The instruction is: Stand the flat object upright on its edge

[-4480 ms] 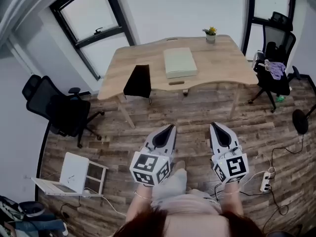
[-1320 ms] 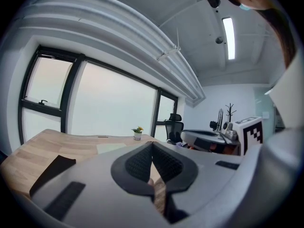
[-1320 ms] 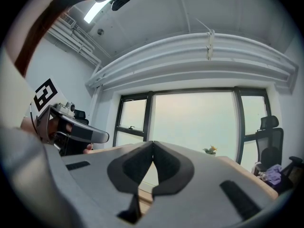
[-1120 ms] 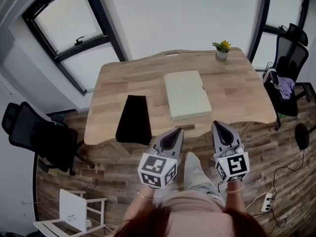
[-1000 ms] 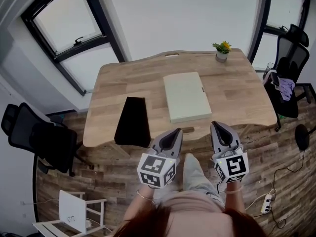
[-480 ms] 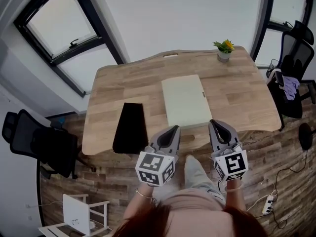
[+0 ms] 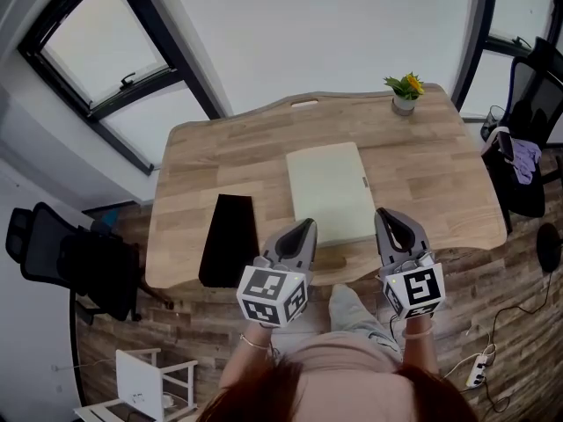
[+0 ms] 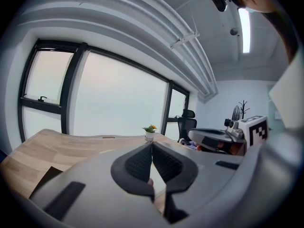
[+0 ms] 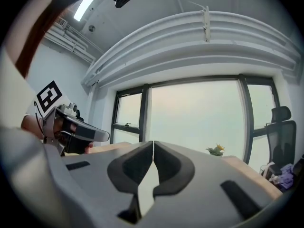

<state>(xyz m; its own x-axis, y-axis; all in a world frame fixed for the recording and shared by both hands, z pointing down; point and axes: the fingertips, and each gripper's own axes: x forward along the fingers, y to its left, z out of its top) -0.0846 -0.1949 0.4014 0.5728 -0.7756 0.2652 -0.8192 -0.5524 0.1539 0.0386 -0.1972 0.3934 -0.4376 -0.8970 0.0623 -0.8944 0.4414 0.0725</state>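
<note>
A flat pale green board [image 7: 330, 192] lies on the middle of the wooden desk [image 7: 440, 178], its near edge close to the desk's front edge. My left gripper [image 7: 307, 226] is shut and empty, its tip over the desk's front edge just left of the board's near corner. My right gripper [image 7: 387, 215] is shut and empty too, its tip beside the board's near right corner. In the left gripper view the jaws [image 8: 152, 144] meet with nothing between them, and the board [image 8: 159, 182] shows below. The right gripper view shows jaws [image 9: 153, 144] pressed together.
A black flat mat [image 7: 226, 239] lies at the desk's near left. A small potted plant [image 7: 404, 92] stands at the far right corner. Office chairs [image 7: 66, 262] [image 7: 532, 95] stand left and right of the desk. A white laptop stand [image 7: 149, 385] sits on the floor.
Both grippers and the camera have moved forward toward the desk; their tips went from over the floor to over the desk's front edge, beside the board. Both stayed shut.
</note>
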